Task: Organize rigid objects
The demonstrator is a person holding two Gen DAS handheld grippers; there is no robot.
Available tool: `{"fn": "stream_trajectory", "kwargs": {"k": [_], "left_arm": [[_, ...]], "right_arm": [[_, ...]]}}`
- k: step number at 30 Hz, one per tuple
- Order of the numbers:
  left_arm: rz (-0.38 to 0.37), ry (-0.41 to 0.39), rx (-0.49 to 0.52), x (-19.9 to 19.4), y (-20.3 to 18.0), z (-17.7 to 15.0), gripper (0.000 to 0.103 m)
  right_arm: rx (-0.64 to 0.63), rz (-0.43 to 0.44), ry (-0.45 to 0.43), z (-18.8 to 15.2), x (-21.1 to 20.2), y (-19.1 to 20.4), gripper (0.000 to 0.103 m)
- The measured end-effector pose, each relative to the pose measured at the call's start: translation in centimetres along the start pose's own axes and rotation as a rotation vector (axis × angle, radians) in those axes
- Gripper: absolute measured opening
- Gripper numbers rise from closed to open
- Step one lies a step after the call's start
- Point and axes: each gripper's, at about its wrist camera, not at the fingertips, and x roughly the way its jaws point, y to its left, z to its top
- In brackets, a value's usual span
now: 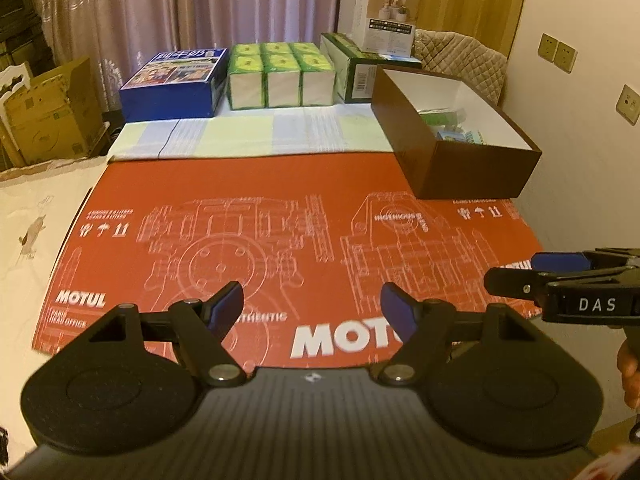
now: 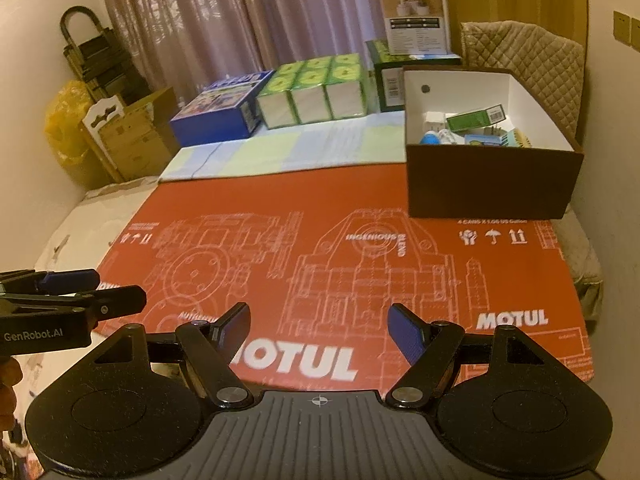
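Observation:
A brown open box (image 1: 472,168) with a white inside stands at the far right of the red Motul cardboard sheet (image 1: 280,224); it also shows in the right wrist view (image 2: 488,184). Several small items lie in it, among them a green carton (image 2: 476,117) and a white-and-blue piece (image 2: 434,136). My left gripper (image 1: 312,306) is open and empty above the sheet's near edge. My right gripper (image 2: 319,322) is open and empty beside it. Each gripper shows in the other's view: the right (image 1: 516,274), the left (image 2: 116,292).
At the back stand a blue box (image 1: 176,80), a pack of green tissue boxes (image 1: 280,76), a dark green box (image 1: 356,68) and a white carton (image 1: 388,16) on top. Cardboard boxes (image 1: 48,120) stand left. A quilted chair back (image 2: 524,64) and wall are right.

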Motion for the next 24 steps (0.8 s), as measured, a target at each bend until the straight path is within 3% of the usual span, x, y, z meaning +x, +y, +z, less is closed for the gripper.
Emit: {"fn": "stream_trajectory", "kwargs": {"k": [24], "left_arm": [[0.005, 0.015, -0.003, -2.4, 0.3, -2.7, 0.070]], "right_arm": [[-0.024, 0.005, 0.047, -2.6, -0.8, 2.4, 0.073]]}}
